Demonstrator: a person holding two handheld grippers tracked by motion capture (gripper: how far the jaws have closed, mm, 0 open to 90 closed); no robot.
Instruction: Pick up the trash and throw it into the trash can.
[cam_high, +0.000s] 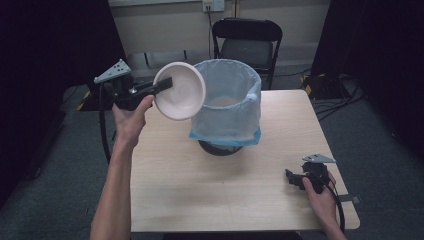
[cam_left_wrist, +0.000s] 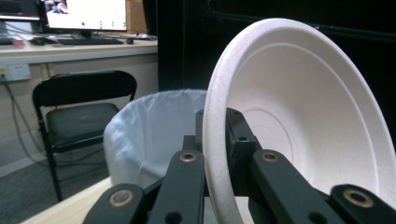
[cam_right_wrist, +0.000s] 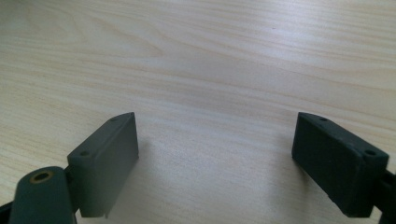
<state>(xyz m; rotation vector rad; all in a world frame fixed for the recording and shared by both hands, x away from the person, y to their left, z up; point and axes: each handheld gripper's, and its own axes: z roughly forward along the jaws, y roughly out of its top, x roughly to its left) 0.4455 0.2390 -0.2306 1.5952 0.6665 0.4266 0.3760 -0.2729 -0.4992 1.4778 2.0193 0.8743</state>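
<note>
A white paper bowl (cam_high: 179, 90) is held on edge in the air, its rim pinched by my left gripper (cam_high: 165, 85), which is shut on it. The bowl hangs just left of a bin lined with a pale blue bag (cam_high: 230, 102), at rim height. In the left gripper view the bowl (cam_left_wrist: 303, 121) stands upright between the jaws, its hollow facing right, with the bin's bag (cam_left_wrist: 154, 130) behind it. My right gripper (cam_high: 295, 179) rests low over the table near the front right, open. In the right gripper view its fingers (cam_right_wrist: 105, 163) stand wide apart over bare wood, nothing between them.
The bin stands at the middle back of the light wooden table (cam_high: 210, 185). A black folding chair (cam_high: 247, 42) stands behind the table. Cables (cam_high: 340, 102) lie on the grey floor at the right. A desk with a monitor (cam_left_wrist: 86, 14) appears in the left gripper view.
</note>
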